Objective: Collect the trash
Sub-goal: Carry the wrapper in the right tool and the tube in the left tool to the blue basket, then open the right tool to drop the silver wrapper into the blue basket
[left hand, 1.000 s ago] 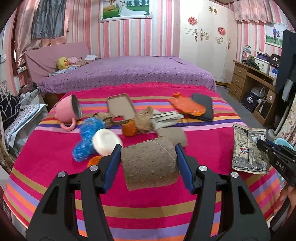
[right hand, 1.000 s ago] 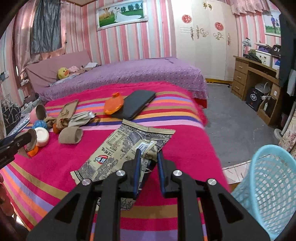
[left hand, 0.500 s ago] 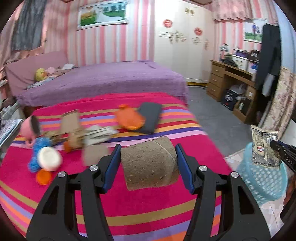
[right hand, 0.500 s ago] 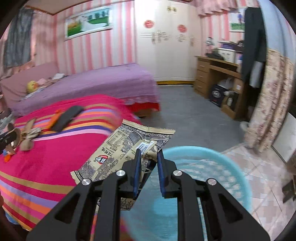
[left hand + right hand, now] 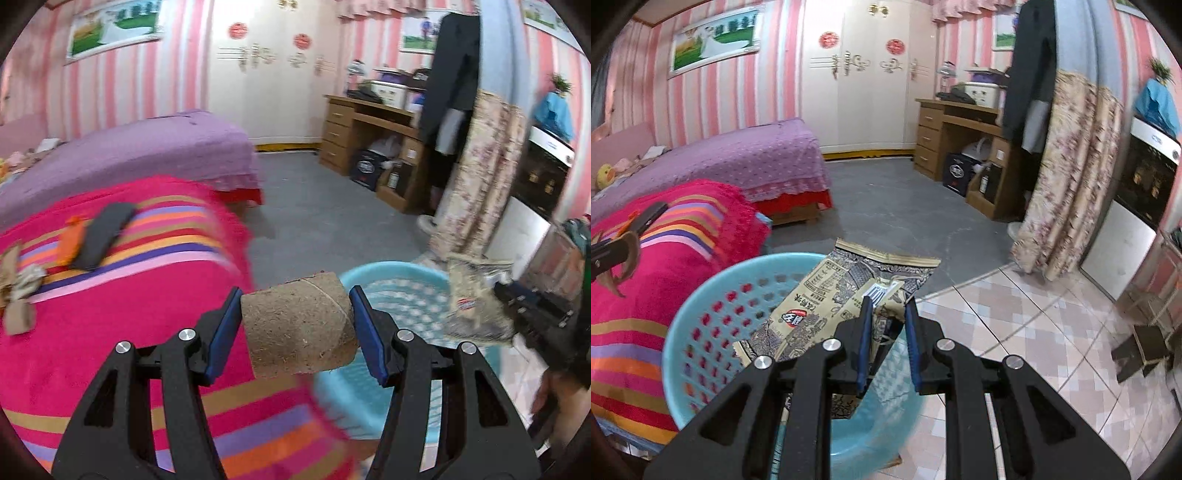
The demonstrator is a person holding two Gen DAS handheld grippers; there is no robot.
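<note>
My left gripper (image 5: 295, 328) is shut on a brown cardboard roll (image 5: 299, 328) and holds it in the air near the edge of the striped pink table (image 5: 110, 332), just left of the blue plastic basket (image 5: 402, 280). My right gripper (image 5: 888, 336) holds a printed snack wrapper (image 5: 827, 306) over the basket (image 5: 701, 325); its jaws stand slightly apart with the wrapper against the left pad. The wrapper (image 5: 469, 295) and right gripper also show at the right in the left wrist view.
A black case (image 5: 103, 229), an orange item (image 5: 72, 240) and scraps lie on the table. A purple bed (image 5: 738, 158) stands behind. Grey floor, a wooden desk (image 5: 960, 125), a floral curtain (image 5: 1067, 177) and tiled floor (image 5: 1034, 332) lie to the right.
Both grippers have swung right from the table toward the basket, each still carrying its item. The wrapper now hangs over the basket and the right jaws look slightly wider.
</note>
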